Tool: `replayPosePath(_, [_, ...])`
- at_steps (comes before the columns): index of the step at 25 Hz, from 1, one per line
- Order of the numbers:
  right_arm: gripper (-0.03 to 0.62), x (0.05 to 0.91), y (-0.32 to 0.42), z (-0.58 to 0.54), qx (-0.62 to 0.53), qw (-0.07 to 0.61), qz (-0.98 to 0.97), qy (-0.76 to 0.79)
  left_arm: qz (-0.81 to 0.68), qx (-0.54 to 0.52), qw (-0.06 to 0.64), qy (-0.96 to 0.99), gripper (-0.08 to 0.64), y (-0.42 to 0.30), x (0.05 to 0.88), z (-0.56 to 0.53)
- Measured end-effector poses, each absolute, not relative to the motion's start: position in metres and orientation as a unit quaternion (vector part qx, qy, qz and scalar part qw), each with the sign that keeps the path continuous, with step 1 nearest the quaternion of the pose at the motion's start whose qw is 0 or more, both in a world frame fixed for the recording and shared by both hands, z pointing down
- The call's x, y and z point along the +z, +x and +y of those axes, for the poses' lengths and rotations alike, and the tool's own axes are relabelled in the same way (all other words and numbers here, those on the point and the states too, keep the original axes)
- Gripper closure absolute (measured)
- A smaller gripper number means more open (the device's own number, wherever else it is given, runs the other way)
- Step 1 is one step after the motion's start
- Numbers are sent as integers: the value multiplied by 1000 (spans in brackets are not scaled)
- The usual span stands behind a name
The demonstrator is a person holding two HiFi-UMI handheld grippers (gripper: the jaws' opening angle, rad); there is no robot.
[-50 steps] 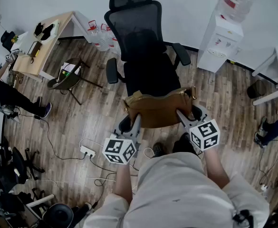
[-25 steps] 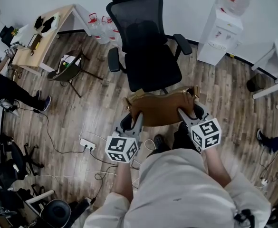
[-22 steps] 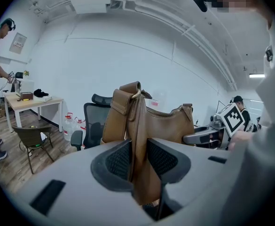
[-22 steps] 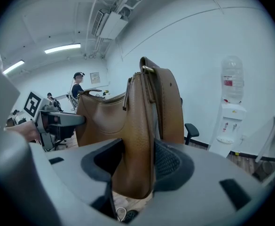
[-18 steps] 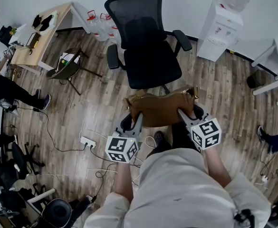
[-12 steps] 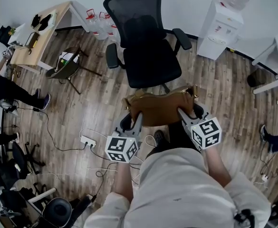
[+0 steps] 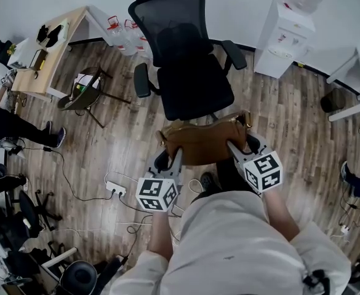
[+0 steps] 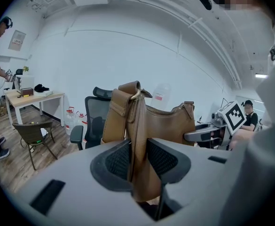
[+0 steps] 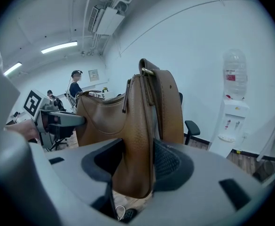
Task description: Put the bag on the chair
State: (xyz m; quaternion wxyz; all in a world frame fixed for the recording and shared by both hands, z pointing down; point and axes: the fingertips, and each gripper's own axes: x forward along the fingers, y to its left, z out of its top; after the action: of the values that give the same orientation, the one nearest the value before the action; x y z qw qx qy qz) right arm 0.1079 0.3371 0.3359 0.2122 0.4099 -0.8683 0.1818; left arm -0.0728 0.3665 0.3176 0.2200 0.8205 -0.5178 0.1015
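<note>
Off-white shirt [image 7: 229,244]; left gripper [image 7: 169,156], right gripper [image 7: 237,146] grey; black ribbed fingers [image 8: 118,160]; black-white marker cubes [image 7: 156,194].

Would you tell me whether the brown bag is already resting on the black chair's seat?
No, the bag hangs in front of the chair, short of its seat.

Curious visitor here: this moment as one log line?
bag: off chair | left gripper: gripping bag | right gripper: gripping bag
</note>
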Motion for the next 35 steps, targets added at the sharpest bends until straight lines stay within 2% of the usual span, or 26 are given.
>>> replayPosePath(17, [391,327,107,214,184,209,-882,379,-548,120,211,800,460,-69,301,256])
replayPosePath(35, [396,321,145,104,162,202,-905,336,-601,112,214,762,460,-24,300,167])
